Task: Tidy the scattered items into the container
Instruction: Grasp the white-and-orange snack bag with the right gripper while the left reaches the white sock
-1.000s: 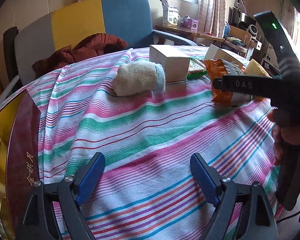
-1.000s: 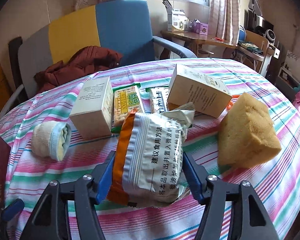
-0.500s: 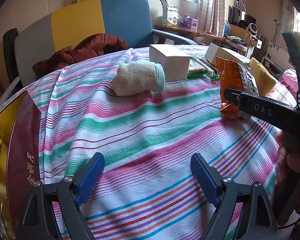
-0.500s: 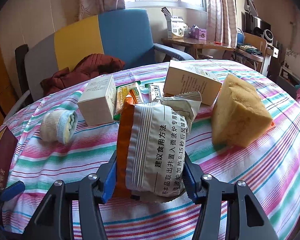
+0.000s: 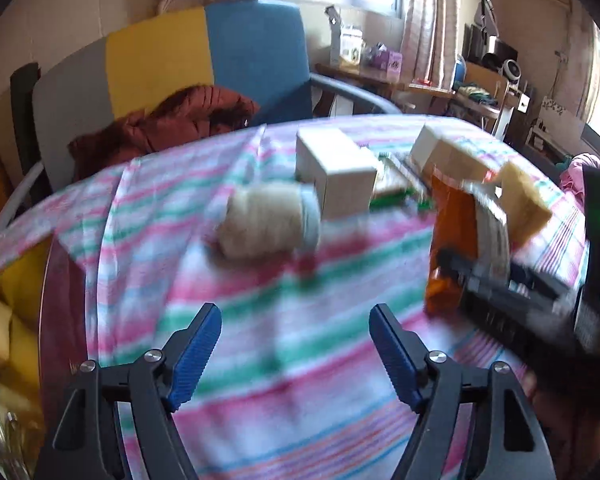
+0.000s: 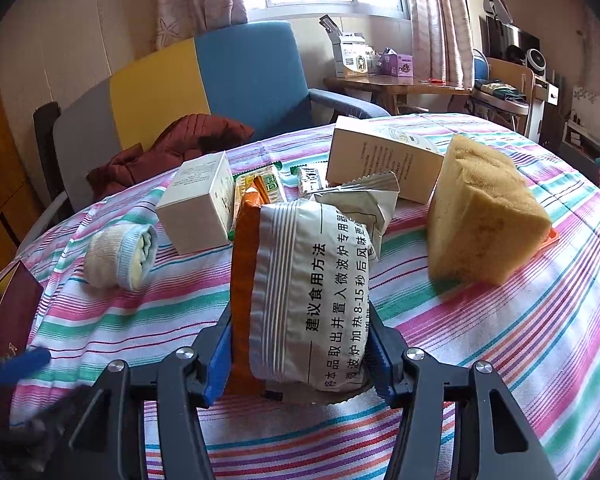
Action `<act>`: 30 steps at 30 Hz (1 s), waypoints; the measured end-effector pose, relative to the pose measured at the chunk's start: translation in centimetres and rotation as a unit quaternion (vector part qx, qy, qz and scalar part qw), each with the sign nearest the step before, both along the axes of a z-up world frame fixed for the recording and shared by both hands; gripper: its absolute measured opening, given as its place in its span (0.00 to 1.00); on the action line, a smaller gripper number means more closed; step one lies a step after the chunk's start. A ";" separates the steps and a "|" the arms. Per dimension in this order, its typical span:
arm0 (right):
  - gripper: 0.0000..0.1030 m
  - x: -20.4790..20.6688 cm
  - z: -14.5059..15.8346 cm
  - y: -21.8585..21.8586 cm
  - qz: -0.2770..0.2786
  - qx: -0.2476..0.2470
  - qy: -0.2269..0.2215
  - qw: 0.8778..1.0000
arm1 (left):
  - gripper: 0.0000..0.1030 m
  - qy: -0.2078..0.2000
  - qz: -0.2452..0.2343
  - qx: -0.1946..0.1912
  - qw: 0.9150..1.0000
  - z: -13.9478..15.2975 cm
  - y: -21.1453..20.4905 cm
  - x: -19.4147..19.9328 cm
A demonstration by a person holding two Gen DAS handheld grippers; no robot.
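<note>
My right gripper [image 6: 300,340] is shut on an orange and silver snack bag [image 6: 300,280], held upright just above the striped tablecloth [image 6: 500,340]. The left wrist view, blurred, shows that bag [image 5: 452,232] and the right gripper [image 5: 500,292] at the right. My left gripper [image 5: 294,316] is open, its jaws closing with nothing between them, hovering over bare cloth short of a rolled sock [image 5: 268,224]. The sock [image 6: 120,256] lies left of the bag. Behind it stand a small white box [image 6: 196,204], flat snack packets [image 6: 260,184], a larger box [image 6: 380,160] and a yellow sponge [image 6: 484,216].
A dark red item with gold writing [image 6: 12,312] lies at the table's left edge; what it is I cannot tell. A blue, yellow and grey armchair [image 6: 240,72] with a red-brown jacket [image 6: 172,148] stands behind the table. A cluttered desk [image 6: 400,84] is farther back.
The right gripper has tipped the snack bag from lying to upright and then held still. The left gripper has risen and moved toward the sock, and its jaws stand narrower.
</note>
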State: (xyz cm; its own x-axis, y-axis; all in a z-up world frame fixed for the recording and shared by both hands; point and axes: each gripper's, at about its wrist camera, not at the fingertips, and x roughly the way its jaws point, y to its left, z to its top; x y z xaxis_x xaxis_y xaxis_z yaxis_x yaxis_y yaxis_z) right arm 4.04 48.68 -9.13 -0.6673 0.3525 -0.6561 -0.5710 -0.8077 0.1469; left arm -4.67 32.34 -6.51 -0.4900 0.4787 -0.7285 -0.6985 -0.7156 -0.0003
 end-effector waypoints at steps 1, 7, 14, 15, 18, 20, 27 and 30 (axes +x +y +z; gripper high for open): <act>0.57 0.0 -0.1 0.0 0.001 -0.002 0.000 1.000 | 0.77 -0.003 -0.005 -0.003 1.000 0.3 0.8 -0.6; 0.57 0.1 -0.3 0.3 0.002 -0.015 0.008 1.000 | 0.78 -0.004 0.010 -0.042 0.999 0.3 4.2 -4.8; 0.59 0.3 -0.7 0.5 0.004 -0.029 0.013 0.999 | 0.78 -0.010 0.015 -0.089 0.996 -2.0 6.5 -7.8; 0.59 0.3 -0.7 0.5 0.004 -0.029 0.013 0.999 | 0.77 -0.019 0.016 -0.095 0.995 -2.5 6.8 -8.2; 0.59 0.3 -0.8 0.6 0.004 -0.029 0.013 0.999 | 0.74 -0.028 0.018 -0.101 0.994 -3.8 6.9 -8.7; 0.59 0.2 -0.8 0.6 0.004 -0.028 0.012 1.000 | 0.73 -0.024 0.021 -0.082 0.996 -3.9 6.4 -8.7; 0.59 0.1 -0.9 0.7 0.004 -0.025 0.011 1.000 | 0.68 -0.012 0.028 -0.062 0.998 -3.8 5.1 -7.0; 0.59 0.1 -1.0 0.6 0.003 -0.024 0.009 1.000 | 0.67 -0.019 0.028 -0.050 0.998 -3.6 4.4 -5.7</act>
